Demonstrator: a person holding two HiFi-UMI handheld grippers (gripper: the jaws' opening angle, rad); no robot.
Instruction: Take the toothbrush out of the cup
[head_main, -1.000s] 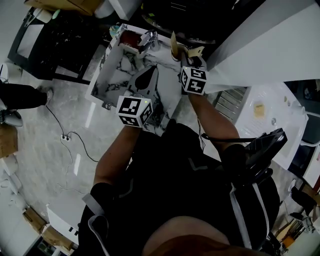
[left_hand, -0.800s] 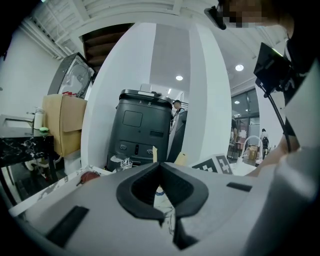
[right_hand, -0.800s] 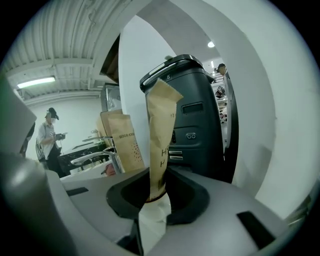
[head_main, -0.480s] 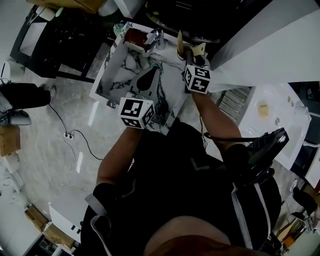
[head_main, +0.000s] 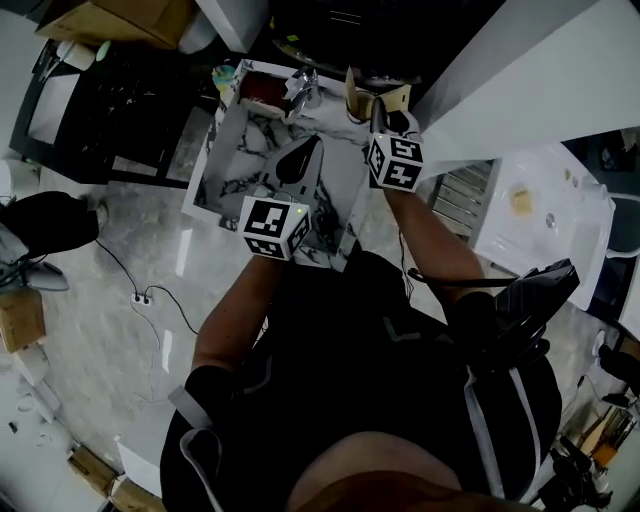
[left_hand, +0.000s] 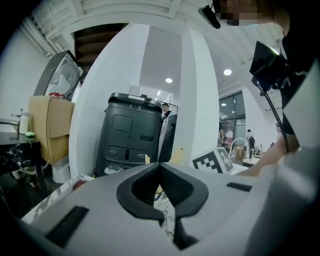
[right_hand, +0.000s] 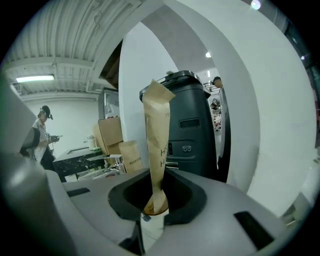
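Observation:
The toothbrush (right_hand: 156, 145) is in a tall brown paper wrapper and stands upright. My right gripper (right_hand: 156, 200) has just been closing and is now shut on its lower end. In the head view the same gripper (head_main: 376, 112) is at the back right of the marble counter, with the wrapper (head_main: 351, 93) sticking up past it. A white edge (right_hand: 150, 227) shows under the jaws; I cannot tell whether it is the cup. My left gripper (left_hand: 160, 167) is shut on nothing and hovers over the counter (head_main: 296, 160).
The marble sink counter (head_main: 232, 150) has a chrome tap (head_main: 303, 80) and a red item (head_main: 262, 85) at its back. A dark grey machine (right_hand: 192, 135), a brown paper bag (right_hand: 131, 155) and a white column (right_hand: 250, 125) stand beyond. A person (right_hand: 42, 137) is far left.
The right gripper has risen slightly with the wrapped toothbrush in it. The left gripper has stayed about where it was. The head view has shifted a little.

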